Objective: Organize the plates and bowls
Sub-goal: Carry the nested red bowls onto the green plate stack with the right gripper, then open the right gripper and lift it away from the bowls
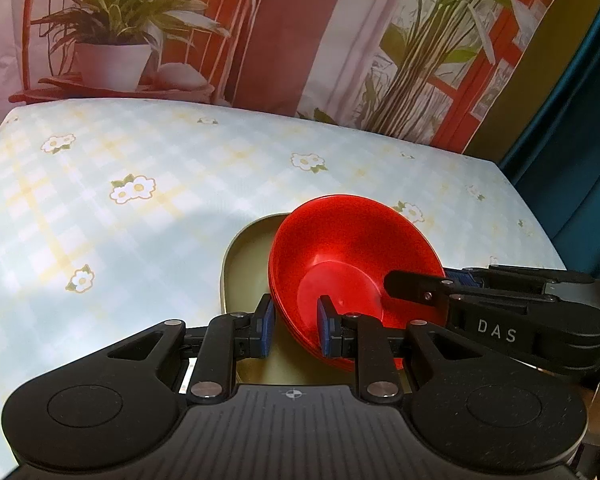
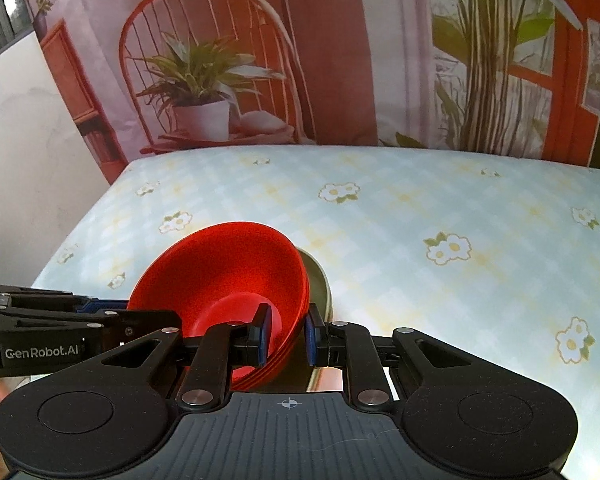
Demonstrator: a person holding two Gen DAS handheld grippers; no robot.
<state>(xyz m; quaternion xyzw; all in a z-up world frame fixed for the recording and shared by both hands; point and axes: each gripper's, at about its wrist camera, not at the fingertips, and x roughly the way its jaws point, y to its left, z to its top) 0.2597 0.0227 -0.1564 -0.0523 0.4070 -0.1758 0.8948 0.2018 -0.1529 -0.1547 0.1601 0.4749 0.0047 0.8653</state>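
Left gripper (image 1: 294, 326) clamped on near rim of the red bowls (image 1: 352, 256), one pad inside the wall, one outside; jaws narrow, gripping. Right gripper (image 2: 286, 334) likewise clamped on the opposite side of the same rim, jaws narrow, one pad inside, one outside. Layered rim edges visible at both grips: judged a nested stack of several bowls, not one. Stack tilted, lower edge over the olive plate (image 1: 246, 264); contact between stack and plate not confirmable from either view. Plate resting on the desk (image 1: 140, 184) with floral checked cloth, near the front edge. Beyond, printed backdrop (image 1: 260, 32) with chair and plants; nothing else on the desk surface in view.

Risks noted:
- Pads bite only the rim; outer pad bears on the outermost bowl, inner pad on the innermost. Possible slippage of the middle bowls if the tilt steepens.
- Two grips on one rigid stack: uneven lowering likely to twist the rim out of one pair of pads.
- Smooth plastic on smooth plate: off-centre release likely to let the stack slide or rock off the plate.
- Plate near the desk edge; a downward push on its rim could tip it.
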